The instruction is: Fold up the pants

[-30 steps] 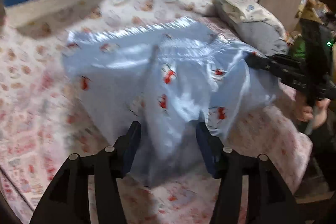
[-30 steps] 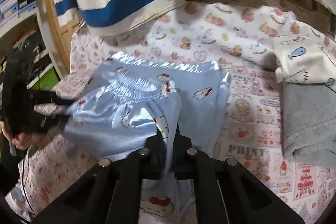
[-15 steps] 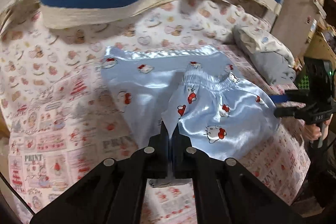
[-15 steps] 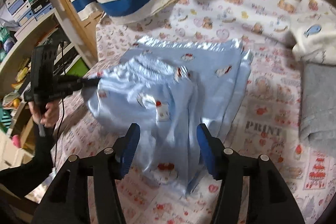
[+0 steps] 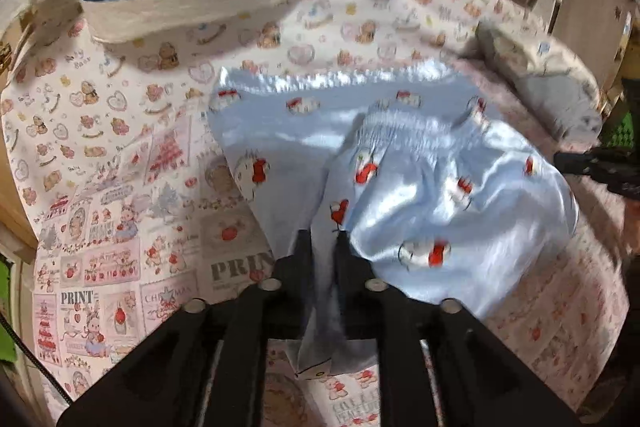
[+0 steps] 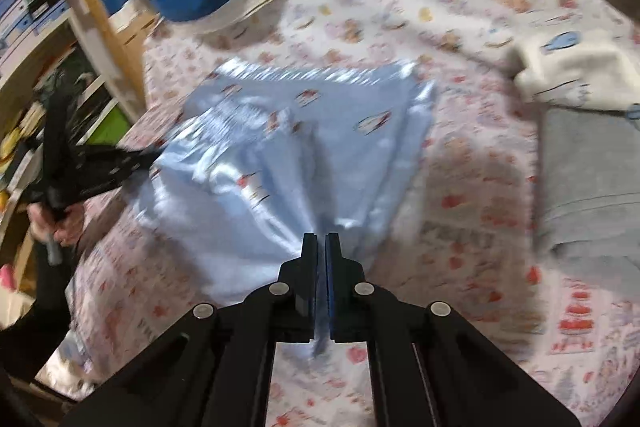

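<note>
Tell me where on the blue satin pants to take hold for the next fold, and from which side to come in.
Probably grip the gathered elastic waistband of the pants, coming down from above on the near side. It is bunched and stands proud of the bedsheet, so fingers can pinch it, whereas the flat slippery panel offers little. Both the left gripper and right gripper already pinch the near edge.

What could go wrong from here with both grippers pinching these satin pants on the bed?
The left gripper, whose jaws have just been opening, holds only a narrow strip of the light blue satin pants, so the slick fabric could slip free. The right gripper is shut on a bunched edge, so pulling may drag the whole garment across the printed bedsheet instead of folding it. The crumpled waistband may fold in crooked.
</note>
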Demonstrator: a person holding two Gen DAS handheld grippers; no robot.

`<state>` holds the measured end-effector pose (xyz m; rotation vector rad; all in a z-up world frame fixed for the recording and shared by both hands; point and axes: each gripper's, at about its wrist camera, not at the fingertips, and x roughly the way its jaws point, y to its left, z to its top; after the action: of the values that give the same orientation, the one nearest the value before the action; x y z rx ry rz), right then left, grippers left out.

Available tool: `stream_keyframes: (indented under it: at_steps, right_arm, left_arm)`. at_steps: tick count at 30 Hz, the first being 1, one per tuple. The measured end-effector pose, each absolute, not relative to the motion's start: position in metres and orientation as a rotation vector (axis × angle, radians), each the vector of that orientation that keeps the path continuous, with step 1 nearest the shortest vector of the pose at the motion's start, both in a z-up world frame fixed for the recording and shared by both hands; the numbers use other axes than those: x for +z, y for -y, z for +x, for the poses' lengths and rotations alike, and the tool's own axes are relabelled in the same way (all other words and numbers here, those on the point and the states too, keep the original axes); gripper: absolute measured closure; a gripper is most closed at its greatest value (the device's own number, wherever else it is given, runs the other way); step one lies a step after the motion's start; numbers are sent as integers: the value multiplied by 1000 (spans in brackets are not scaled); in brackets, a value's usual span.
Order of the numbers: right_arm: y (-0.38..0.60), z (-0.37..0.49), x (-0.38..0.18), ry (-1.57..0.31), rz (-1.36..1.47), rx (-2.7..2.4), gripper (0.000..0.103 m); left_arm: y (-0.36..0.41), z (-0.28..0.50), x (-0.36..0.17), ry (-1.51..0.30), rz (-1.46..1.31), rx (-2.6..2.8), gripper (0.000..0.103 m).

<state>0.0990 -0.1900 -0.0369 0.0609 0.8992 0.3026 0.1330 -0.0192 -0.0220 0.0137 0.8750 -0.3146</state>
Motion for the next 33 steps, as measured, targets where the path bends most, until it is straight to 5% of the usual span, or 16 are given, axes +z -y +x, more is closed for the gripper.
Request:
stream_keyframes:
  at_steps: [2, 5, 13, 16, 18, 20, 28, 31, 33]
  right_arm:
    - [195, 101, -37, -892, 84, 291, 99]
    - [197, 100, -35, -836, 86, 228, 99]
    - [200, 86, -15, -601, 66, 91, 99]
    - [198, 76, -5, -523, 45, 100, 98]
    - [197, 71, -2, -492, 34, 96, 83]
    - [195, 69, 0, -465, 40, 84, 41]
    - [188, 66, 1, -421, -17, 26, 34]
    - [184, 60, 4, -376, -38, 31, 18]
    - [182, 55, 6, -345, -46, 26, 16]
  left_arm:
    - [15, 129, -12, -823, -16, -323, 59]
    - [11, 128, -3, -747, -17, -286, 45]
    - [6, 128, 0, -630, -15, -177, 43]
    - [7, 115, 9, -509, 22, -131, 31]
    - [4, 109, 16, -453, -2, -141, 24]
    - [-1, 106, 20, -419, -39, -161, 22]
    - [8, 95, 23, -339, 2, -135, 20]
    - [17, 90, 22, -314, 24, -147, 20]
    - [25, 88, 20, -311, 53, -169, 20]
